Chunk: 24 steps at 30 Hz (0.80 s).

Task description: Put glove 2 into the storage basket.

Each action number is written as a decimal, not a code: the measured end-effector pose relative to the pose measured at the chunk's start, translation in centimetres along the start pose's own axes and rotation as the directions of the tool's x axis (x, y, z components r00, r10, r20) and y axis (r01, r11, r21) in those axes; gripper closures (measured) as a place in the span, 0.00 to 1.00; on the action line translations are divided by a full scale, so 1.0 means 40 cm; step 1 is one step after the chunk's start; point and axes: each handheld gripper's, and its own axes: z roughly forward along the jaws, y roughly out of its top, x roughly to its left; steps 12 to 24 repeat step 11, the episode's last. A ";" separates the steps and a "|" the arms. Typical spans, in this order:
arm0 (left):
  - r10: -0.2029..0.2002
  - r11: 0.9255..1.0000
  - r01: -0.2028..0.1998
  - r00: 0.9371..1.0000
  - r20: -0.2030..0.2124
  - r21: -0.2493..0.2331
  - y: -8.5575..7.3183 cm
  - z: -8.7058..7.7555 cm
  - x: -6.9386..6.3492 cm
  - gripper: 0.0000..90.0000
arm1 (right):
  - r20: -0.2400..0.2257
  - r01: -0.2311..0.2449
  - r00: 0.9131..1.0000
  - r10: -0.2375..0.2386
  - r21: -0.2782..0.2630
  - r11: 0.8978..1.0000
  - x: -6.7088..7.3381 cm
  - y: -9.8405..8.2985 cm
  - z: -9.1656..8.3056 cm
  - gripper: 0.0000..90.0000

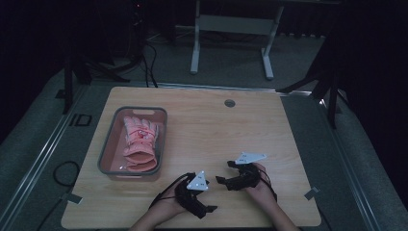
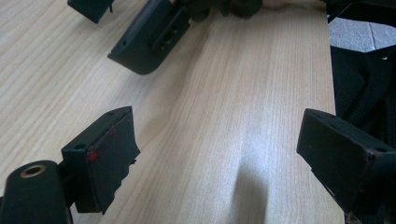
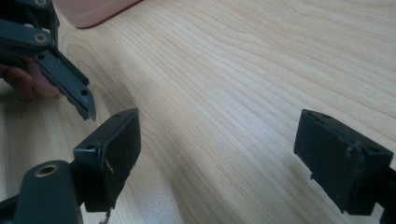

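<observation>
While we are working through the views in turn, we are noting each one as lines.

High view, progress: we are seeing the pink gloves (image 1: 139,144) lying inside the grey basket (image 1: 107,144), so we are judging the putting-away as done or close to it, with little left beyond drawing back.
High view, tools: we are holding the left gripper (image 1: 207,210) and the right gripper (image 1: 222,180) low over the wooden table (image 1: 216,130) near its front edge, close to each other, both empty.
High view, gloves relative to tools: the basket is sitting at about ten o'clock from both grippers, well apart from them, on the left half of the table.

Left gripper view, tool state: we are seeing its two black jaws standing wide, with bare wood between them and nothing gripped.
Left gripper view, neighbour: the right gripper (image 2: 122,32) is showing at about eleven o'clock, near.

Right gripper view, tool state: its jaws are likewise spread wide over bare table, holding nothing.
Right gripper view, surroundings: the left gripper (image 3: 70,91) is showing at nine o'clock, and a corner of the basket (image 3: 93,10) is peeking in at eleven o'clock, apart from the jaws.
</observation>
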 end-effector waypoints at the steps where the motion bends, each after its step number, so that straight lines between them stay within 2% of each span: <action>1: -0.007 1.000 0.007 1.000 -0.001 0.001 -0.001 0.000 -0.001 0.13 | 0.000 0.001 1.000 -0.001 0.000 1.000 0.000 -0.001 -0.001 0.16; 6: -0.018 1.000 0.018 1.000 -0.001 -0.022 -0.003 -0.009 0.003 0.14 | 0.007 -0.004 1.000 0.004 -0.001 1.000 -0.004 -0.002 0.000 0.16; 24: -0.014 1.000 0.014 1.000 0.002 -0.014 -0.005 -0.006 0.001 0.14 | 0.013 -0.009 1.000 0.009 -0.006 1.000 -0.007 -0.002 -0.001 0.16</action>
